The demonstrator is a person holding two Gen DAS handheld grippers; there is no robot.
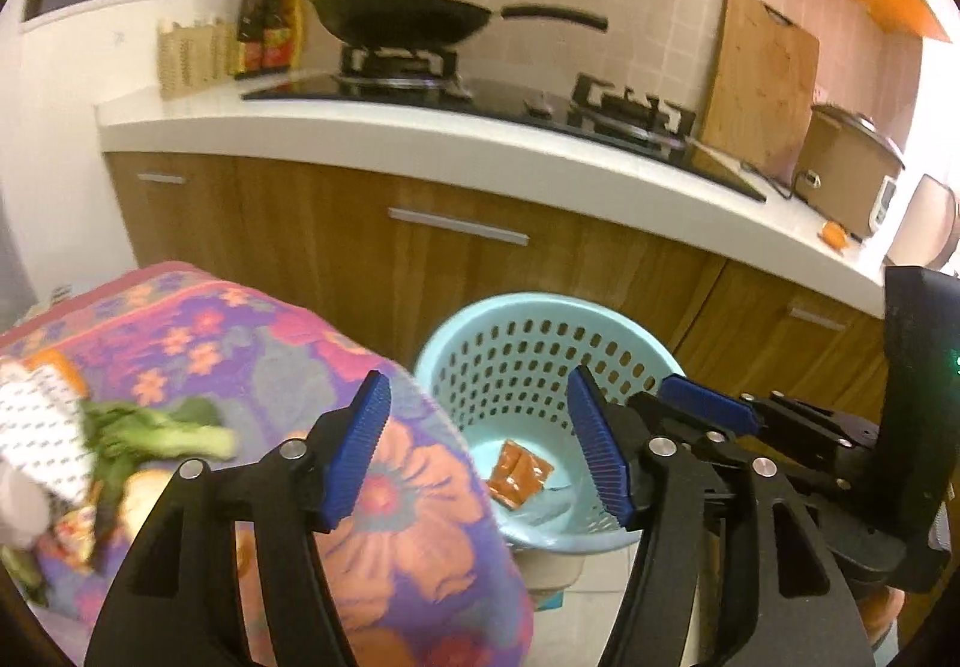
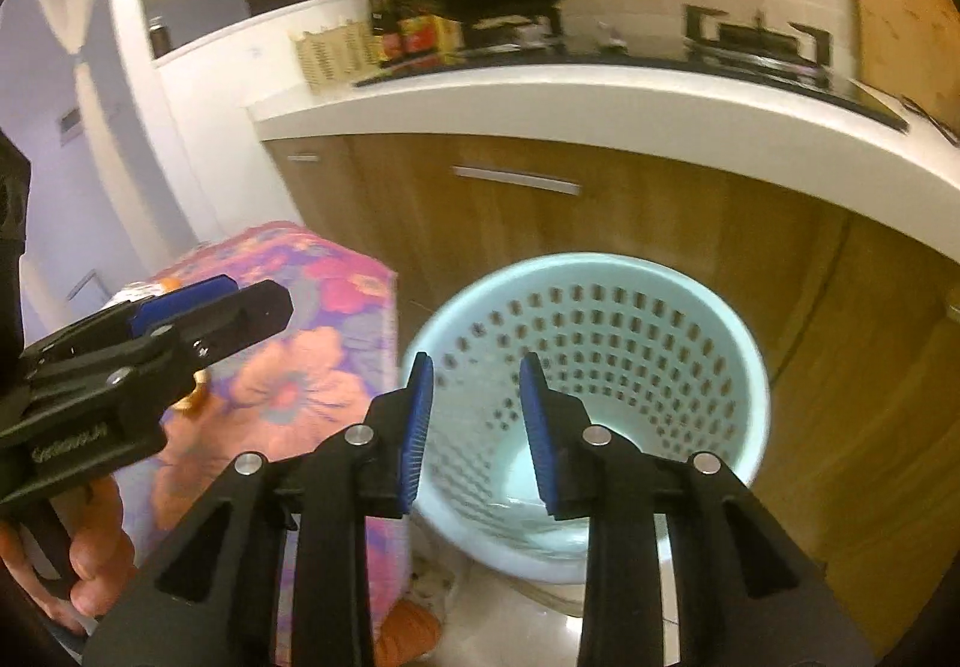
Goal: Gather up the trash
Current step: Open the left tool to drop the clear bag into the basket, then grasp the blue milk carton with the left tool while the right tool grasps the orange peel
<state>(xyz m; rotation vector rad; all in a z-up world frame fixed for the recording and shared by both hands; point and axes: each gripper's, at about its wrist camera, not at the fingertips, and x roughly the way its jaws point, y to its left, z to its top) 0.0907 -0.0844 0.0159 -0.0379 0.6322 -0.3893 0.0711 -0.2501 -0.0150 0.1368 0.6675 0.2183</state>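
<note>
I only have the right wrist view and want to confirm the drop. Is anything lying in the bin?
Observer: Yes, an orange packet lies on the floor of the light blue basket.
Operator: Is more trash left on the flowered cloth?
Observer: Yes, leafy greens lie on the flowered cloth, beside a white dotted wrapper.
Operator: Is the left tool carrying anything?
Observer: No, the left tool is open and empty.

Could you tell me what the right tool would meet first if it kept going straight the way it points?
Probably the inside of the light blue basket: the open right tool aims into its mouth, though depth is unclear.
</note>
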